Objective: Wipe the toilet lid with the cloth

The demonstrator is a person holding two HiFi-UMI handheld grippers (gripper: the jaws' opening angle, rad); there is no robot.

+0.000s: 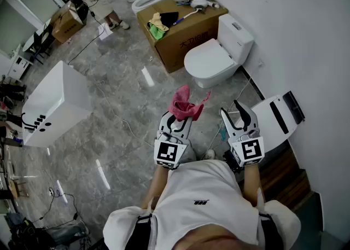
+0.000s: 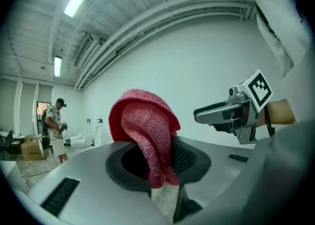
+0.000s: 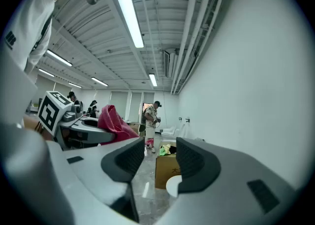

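Nearest my head camera is the white shirt (image 1: 208,199) of the person carrying the rig. Both grippers are held out just ahead of it, above the grey floor (image 1: 109,79).

1. Toilet (image 1: 210,60): white, lid down, with its tank against the wall. I use it as the reference for all positions below.
2. Left gripper (image 2: 156,162): the jaws are clamped on the cloth (image 2: 145,120). They pinch its lower fold, and the rest bulges up above them.
3. Cloth position: in the air on the near side of the toilet, short of the bowl and clear of the lid. It touches nothing but the left gripper.
4. Right gripper (image 3: 158,159): the jaws are spread with nothing between them. It is beside the left gripper, also on the near side of the toilet. Through the gap I see floor, the front of the toilet and a cardboard box (image 3: 165,170).
5. Cardboard box: just beyond the toilet, close against its far side. Rags lie on top of it.
6. White cabinet (image 1: 54,104): well apart from the toilet, across the floor to its left.
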